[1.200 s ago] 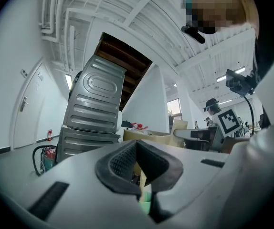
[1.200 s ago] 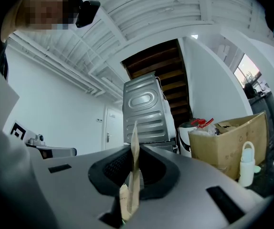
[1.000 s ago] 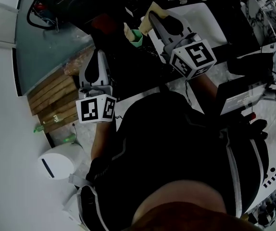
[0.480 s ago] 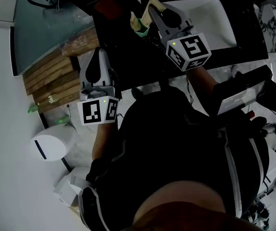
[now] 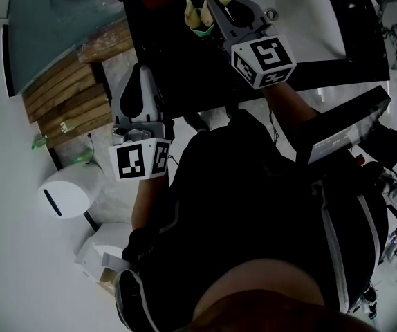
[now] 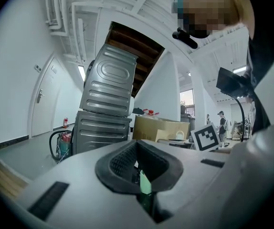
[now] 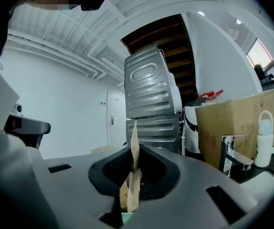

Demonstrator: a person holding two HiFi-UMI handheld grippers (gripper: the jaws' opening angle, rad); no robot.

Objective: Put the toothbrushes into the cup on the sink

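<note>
My right tongs [image 5: 216, 9] are clamped on a tan paper-wrapped toothbrush with a pale green end [image 5: 200, 19], held up at the left edge of the white rectangular sink basin [image 5: 309, 19] set in the black counter [image 5: 185, 81]. My left tongs [image 5: 142, 75] are pressed together near the counter's front edge. A thin pale green sliver sits in their seam; I cannot tell what it is. No cup shows clearly, so I judge the drop is all ahead. Around me are white walls, two stacked grey metal machines [image 7: 151, 94], a brown cardboard box [image 7: 232, 128] and a chrome tap [image 7: 232, 157].
</note>
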